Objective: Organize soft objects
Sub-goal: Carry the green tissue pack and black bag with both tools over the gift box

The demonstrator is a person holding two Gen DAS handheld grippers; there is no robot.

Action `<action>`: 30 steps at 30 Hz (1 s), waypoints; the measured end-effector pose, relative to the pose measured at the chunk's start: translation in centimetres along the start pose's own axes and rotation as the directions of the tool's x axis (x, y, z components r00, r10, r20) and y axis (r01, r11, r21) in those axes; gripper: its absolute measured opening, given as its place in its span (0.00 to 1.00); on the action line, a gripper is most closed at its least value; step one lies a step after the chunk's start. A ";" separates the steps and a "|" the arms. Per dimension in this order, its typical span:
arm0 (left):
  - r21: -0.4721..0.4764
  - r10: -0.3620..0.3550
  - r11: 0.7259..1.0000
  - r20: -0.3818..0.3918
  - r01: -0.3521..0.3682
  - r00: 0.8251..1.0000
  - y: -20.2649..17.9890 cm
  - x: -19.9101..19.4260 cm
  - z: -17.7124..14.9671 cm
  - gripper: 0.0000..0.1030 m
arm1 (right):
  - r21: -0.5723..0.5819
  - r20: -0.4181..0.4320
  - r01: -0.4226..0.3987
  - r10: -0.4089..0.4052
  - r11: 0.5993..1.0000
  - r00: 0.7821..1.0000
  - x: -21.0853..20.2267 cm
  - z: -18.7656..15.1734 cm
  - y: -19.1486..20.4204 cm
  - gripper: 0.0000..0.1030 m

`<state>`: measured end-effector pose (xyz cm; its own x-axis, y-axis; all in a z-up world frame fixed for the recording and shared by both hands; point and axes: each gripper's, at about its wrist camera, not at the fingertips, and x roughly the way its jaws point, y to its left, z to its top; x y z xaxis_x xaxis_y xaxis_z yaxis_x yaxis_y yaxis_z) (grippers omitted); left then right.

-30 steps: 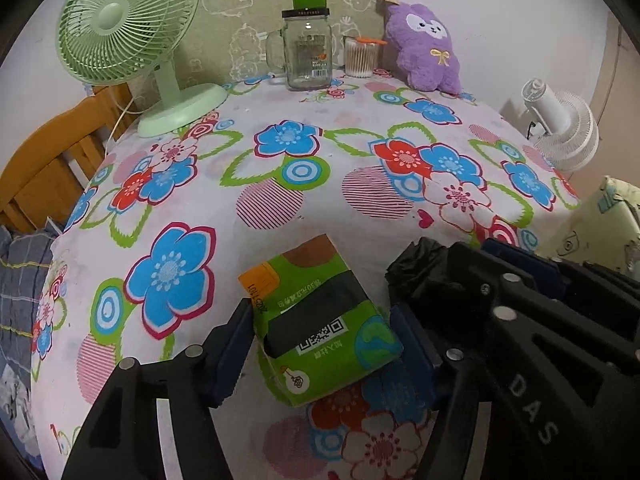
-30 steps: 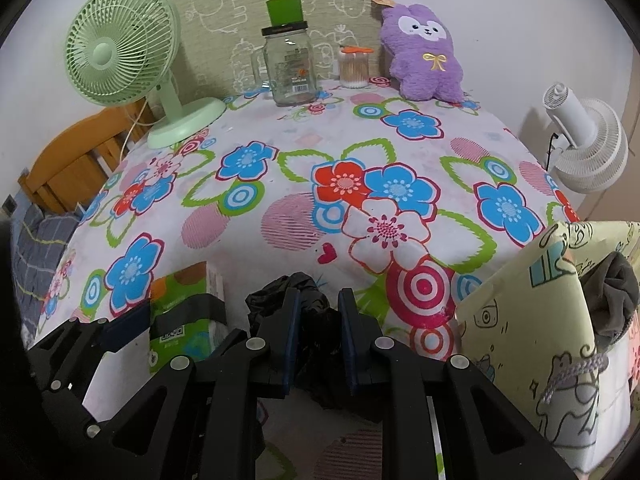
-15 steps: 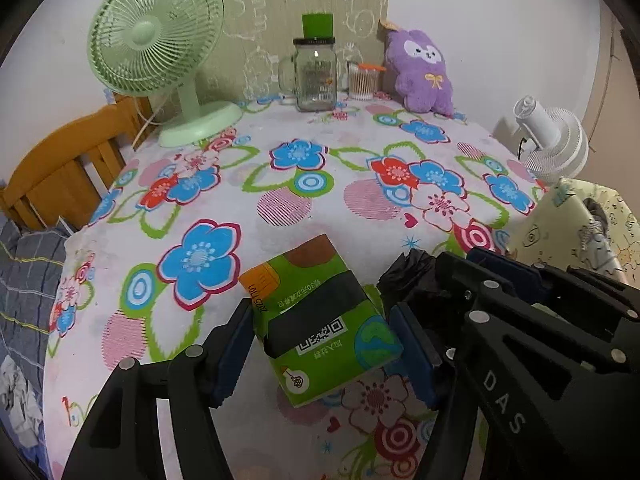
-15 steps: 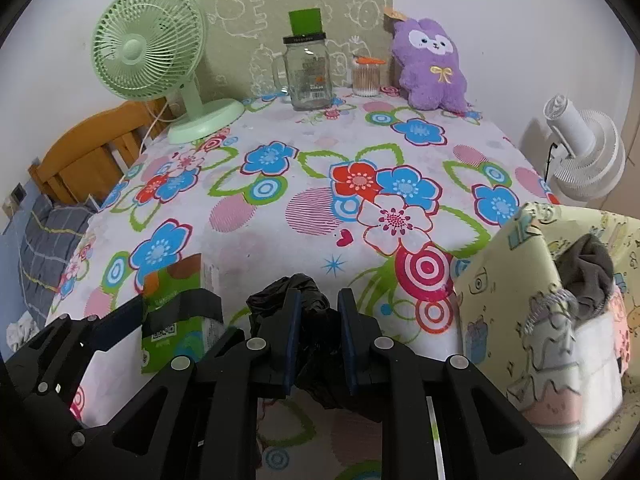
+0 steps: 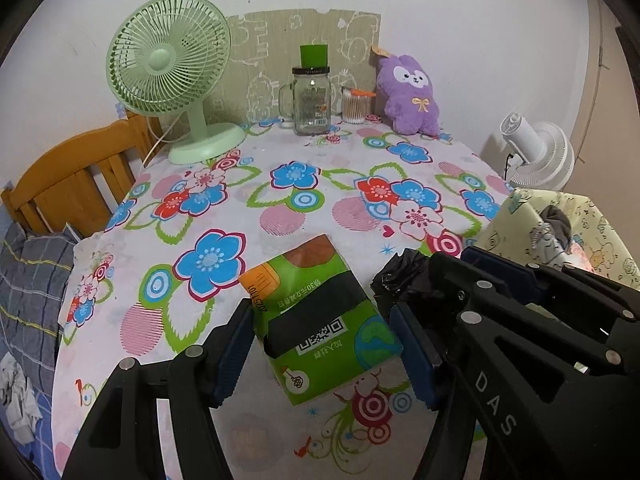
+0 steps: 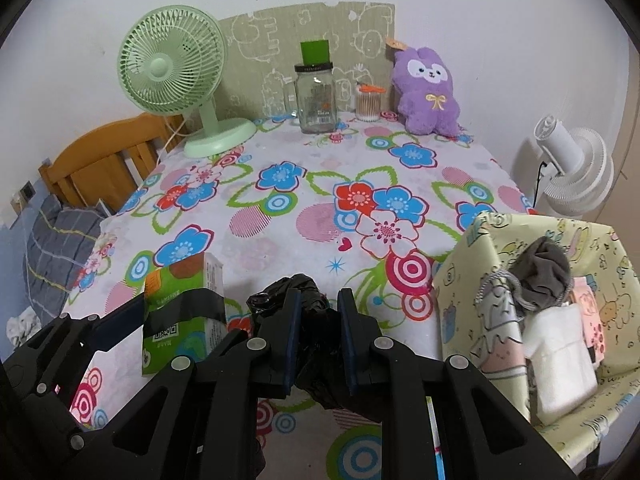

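Both hand-held grippers have risen; tissue pack (image 5: pixel 320 320) slants away, upper-left.

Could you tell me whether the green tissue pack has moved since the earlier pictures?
Yes. The green tissue pack has risen and drawn back from the green fan, held in the left gripper.

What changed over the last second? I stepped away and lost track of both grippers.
Both grippers rose and drew back from the table, carrying their loads. The left gripper still holds the green tissue pack; the right gripper still clamps the black bag. Nothing released.
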<state>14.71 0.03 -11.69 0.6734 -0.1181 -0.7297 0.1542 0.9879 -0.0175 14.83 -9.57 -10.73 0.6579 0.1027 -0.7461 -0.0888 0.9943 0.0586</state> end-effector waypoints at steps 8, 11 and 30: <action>0.007 0.000 1.000 0.044 -0.001 0.999 -0.7 -2.6 0.3 0.68 | -0.006 0.041 0.000 0.001 1.000 0.999 -2.5 0.3 -0.1 0.21; 0.008 -0.003 1.000 0.060 0.003 0.998 -0.9 -3.3 0.6 0.68 | -0.015 0.056 0.003 -0.002 1.000 0.998 -3.6 0.5 -0.1 0.21; 0.022 -0.013 1.000 0.130 0.010 0.991 -3.2 -6.9 2.0 0.68 | -0.035 0.129 0.006 -0.002 0.999 0.992 -8.1 1.8 -1.7 0.21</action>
<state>11.00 -2.51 -5.19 0.7597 -0.1427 -0.6345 0.1766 0.9842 -0.0100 11.00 -12.02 -3.55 0.7490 0.1037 -0.6544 -0.1105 0.9934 0.0308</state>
